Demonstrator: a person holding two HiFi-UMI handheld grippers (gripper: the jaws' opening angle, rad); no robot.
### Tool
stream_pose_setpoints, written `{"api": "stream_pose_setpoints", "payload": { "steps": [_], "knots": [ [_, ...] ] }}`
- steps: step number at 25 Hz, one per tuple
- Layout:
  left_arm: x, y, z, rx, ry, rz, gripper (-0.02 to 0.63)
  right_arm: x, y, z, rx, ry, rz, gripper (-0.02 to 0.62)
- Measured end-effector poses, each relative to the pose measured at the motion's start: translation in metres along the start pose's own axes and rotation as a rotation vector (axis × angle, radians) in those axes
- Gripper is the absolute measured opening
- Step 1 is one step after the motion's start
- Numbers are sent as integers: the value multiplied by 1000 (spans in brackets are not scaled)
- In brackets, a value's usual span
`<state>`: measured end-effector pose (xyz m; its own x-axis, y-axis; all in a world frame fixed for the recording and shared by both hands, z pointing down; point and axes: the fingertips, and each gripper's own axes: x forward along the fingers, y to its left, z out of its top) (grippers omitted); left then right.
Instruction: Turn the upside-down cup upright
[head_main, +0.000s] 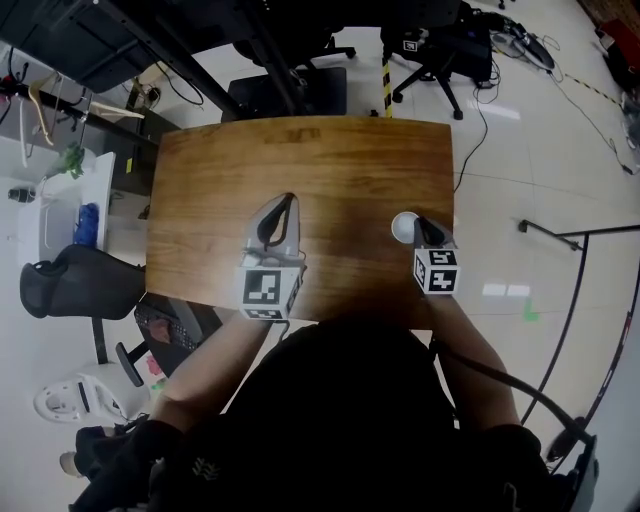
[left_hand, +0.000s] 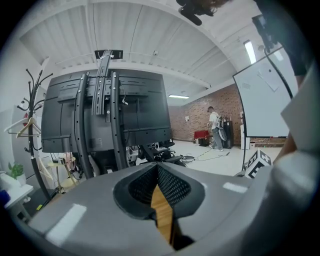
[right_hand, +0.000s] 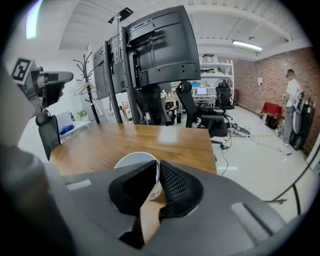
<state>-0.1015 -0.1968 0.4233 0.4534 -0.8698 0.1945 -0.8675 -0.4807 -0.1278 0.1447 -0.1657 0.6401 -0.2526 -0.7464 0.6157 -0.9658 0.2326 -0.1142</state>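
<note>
The wooden table carried the principal hazard: the paper cup stood on it near its right edge, so a slip during the turn would probably have sent the cup over that edge to the floor. The left gripper hovered over the middle of the table with its jaws together and nothing between them, well apart from the cup; in my judgement it could not have caught a dropped cup from there. The right gripper was closed almost fully on the cup's thin wall, one jaw over the pale top face and the other outside against the side. Such a grip on a single wall is shallow. I judged that too much pressure would crease or fold the paper, that too little would let the cup pivot or slide out as the wrist rolled, and that a fast roll would swing the free side against the table. The cup lay directly at the right gripper's fingertips, touching both pads. I could not tell from either view whether the rimmed top face was the open mouth or the recessed base.
</note>
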Motion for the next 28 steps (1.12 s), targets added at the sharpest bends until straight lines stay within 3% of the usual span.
{"api": "stream_pose_setpoints", "payload": {
  "steps": [4,8,11,13,15,20,28],
  "knots": [
    [-3,1,-5,-10,13,16,0,-8,-11,9,-117,-11,-75,23],
    [-7,-7,0,-4,-3,7,0,-11,-14,6,-294,56,-139,23],
    [-10,-6,-1,-3,-1,18,0,-8,7,7,-435,80,-136,23],
    [-14,-4,-2,-5,1,29,0,-5,27,7,-472,77,-95,28],
    [-19,-3,-1,-2,2,37,0,-1,44,6,-419,48,-34,37],
    [-30,8,1,18,17,66,0,18,58,-8,-148,-32,64,55],
    [-49,25,8,35,4,121,0,20,63,-5,-100,-88,120,88]
  ]
}}
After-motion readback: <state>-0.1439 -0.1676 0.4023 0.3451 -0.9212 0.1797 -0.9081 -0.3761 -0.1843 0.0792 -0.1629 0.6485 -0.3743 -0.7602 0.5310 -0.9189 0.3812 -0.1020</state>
